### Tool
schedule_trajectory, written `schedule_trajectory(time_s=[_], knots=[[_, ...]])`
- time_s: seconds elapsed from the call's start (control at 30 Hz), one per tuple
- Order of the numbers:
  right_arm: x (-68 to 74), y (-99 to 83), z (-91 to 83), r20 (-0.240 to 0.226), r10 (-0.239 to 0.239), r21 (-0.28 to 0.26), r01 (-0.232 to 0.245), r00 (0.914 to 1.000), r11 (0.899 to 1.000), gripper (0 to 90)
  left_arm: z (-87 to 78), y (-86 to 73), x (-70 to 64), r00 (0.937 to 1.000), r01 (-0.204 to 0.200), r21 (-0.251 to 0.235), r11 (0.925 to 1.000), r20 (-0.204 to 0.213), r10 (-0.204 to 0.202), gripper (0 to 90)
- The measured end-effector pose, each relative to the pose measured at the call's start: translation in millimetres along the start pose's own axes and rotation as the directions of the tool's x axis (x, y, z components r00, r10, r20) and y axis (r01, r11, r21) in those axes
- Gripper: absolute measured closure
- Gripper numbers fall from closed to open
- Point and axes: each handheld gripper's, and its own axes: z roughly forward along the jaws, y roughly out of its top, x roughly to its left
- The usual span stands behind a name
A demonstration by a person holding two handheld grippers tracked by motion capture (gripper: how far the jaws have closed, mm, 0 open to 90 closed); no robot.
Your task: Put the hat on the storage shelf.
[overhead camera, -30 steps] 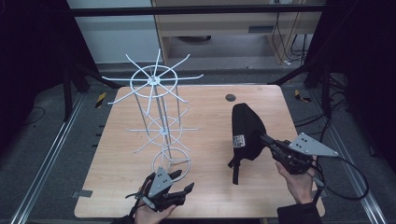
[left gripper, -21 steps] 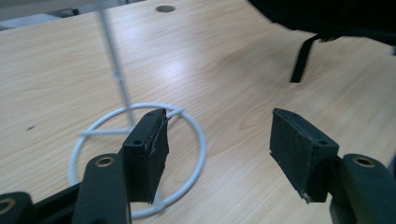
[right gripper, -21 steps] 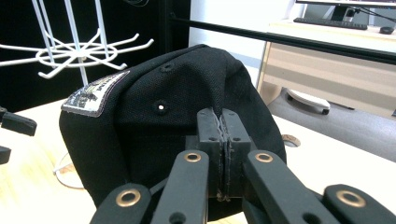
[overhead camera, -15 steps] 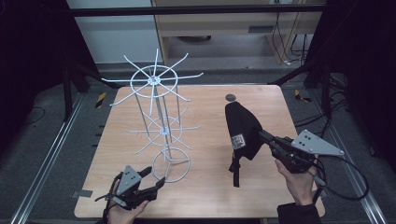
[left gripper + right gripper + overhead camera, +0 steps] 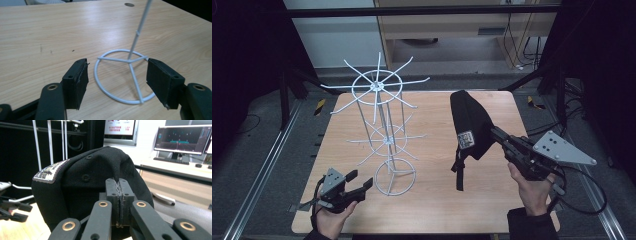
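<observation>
While my left gripper [image 5: 359, 186] sits low at the near left table [image 5: 437, 210] edge, jaws spread wide and empty, its pads flank the white wire rack's [image 5: 382, 125] base ring [image 5: 125, 77] without touching. Farther right, my right gripper [image 5: 498, 135] is clamped on the black cap [image 5: 469, 125], held above the tabletop, strap hanging down.

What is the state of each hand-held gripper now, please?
Left hand-held gripper: open, holding nothing, jaws on either side of the white wire stand's base ring.
Right hand-held gripper: closed on the black cap, lifted off the table.
</observation>
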Motion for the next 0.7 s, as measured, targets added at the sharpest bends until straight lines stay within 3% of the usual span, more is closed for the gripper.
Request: schedule_trajectory(time_s=[0.13,0.37,0.7], knots=[[3.6,13.8,3.1,0.007,-0.021,-0.024,0.022,0.9997,0.999,89.2,5.6,-0.7,13.5,0.9988,-0.017,0.031,0.9994,-0.046,0.019,32.8],[8.0,34.6,21.7,0.011,-0.038,-0.054,0.039,0.9992,0.998,89.2,6.2,-7.1,39.1,0.9950,0.066,0.039,0.9970,-0.077,-0.063,32.8],[13.6,66.1,41.0,0.036,-0.047,-0.119,0.050,0.9983,0.992,89.2,6.7,-9.1,44.6,0.9933,0.087,0.041,0.9953,-0.080,-0.084,32.8]])
